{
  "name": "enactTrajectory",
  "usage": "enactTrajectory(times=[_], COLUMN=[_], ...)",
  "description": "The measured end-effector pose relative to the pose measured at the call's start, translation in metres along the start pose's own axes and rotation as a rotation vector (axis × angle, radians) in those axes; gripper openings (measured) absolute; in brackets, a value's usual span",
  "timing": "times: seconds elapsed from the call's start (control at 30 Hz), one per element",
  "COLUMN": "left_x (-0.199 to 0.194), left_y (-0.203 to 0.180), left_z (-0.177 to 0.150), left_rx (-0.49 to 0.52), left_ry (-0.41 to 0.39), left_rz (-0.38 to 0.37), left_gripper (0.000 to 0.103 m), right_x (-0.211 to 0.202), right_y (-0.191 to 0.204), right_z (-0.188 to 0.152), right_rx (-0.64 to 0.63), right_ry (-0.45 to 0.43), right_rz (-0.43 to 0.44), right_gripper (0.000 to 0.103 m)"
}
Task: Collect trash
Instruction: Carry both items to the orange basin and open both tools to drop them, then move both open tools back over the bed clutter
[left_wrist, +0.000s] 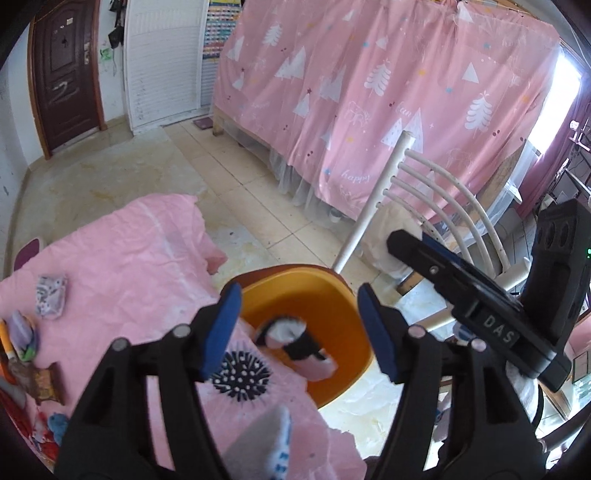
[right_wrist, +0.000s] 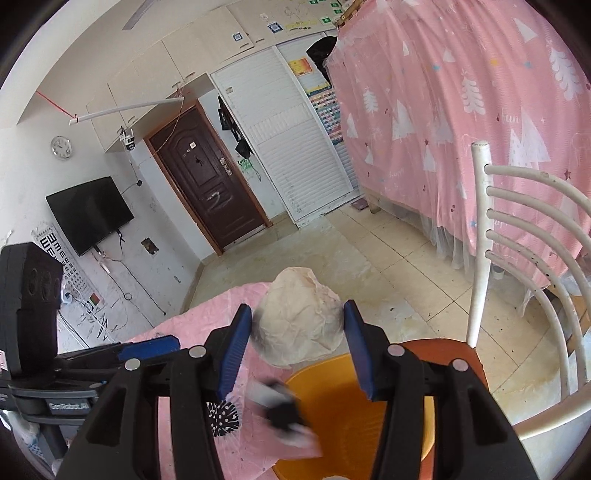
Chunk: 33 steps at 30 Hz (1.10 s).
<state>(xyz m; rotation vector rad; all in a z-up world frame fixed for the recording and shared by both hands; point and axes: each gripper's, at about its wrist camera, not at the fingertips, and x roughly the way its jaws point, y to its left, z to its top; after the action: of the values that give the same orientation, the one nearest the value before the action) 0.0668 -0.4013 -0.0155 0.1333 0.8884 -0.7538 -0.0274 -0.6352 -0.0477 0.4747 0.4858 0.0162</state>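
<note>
The left tongs (left_wrist: 299, 328) stand spread with nothing between the pads; a pink-and-black wrapper (left_wrist: 295, 343) appears to be dropping just below them into the orange bin (left_wrist: 332, 291). The right tongs (right_wrist: 297, 347) pinch a crumpled cream paper ball (right_wrist: 299, 321), above the bin's far rim. If released here the ball could roll off the rim onto the floor; more scraps (left_wrist: 51, 291) wait on the pink worktop (left_wrist: 129, 258), well left of the left tongs
</note>
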Motion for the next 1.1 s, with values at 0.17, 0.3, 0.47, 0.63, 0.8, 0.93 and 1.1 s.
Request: enactTrajectory(times=[0.17,0.3,0.47,0.63,0.8,0.93,1.1], left_x=[-0.022,-0.045,-0.065,-0.089,-0.111,-0.126,-0.145], left_y=[0.020,0.039,0.061,0.087,0.116,0.135,0.167], left_z=[-0.007,-0.015,-0.025,-0.036,-0.046,-0.056,-0.070], left_rx=[-0.038,-0.074,-0.107,-0.149,-0.194,-0.219,-0.261], left_ry=[-0.023,-0.055,-0.068,-0.101,-0.138,-0.157,-0.176], left_rz=[0.034,0.071,0.113,0.122,0.142,0.164,0.202], left_gripper=[0.063,0.070,0.070,0.070,0.070,0.070,0.070], right_x=[0.029,0.043,0.049,0.052,0.062,0.073,0.087], right_y=[0.012,0.021,0.031,0.053,0.093,0.127,0.167], right_z=[-0.009,-0.015,-0.018,-0.018,-0.017,-0.020,-0.030], right_rx=[-0.024,-0.033,-0.039,-0.065,-0.120,-0.168,-0.224], right_ry=[0.071,0.100,0.113,0.111,0.127,0.145,0.179], right_rz=[-0.022,-0.051,-0.081,-0.078,-0.054,-0.027,0.002], right_gripper=[0.042,0.043,0.049,0.051,0.053,0.054,0.054])
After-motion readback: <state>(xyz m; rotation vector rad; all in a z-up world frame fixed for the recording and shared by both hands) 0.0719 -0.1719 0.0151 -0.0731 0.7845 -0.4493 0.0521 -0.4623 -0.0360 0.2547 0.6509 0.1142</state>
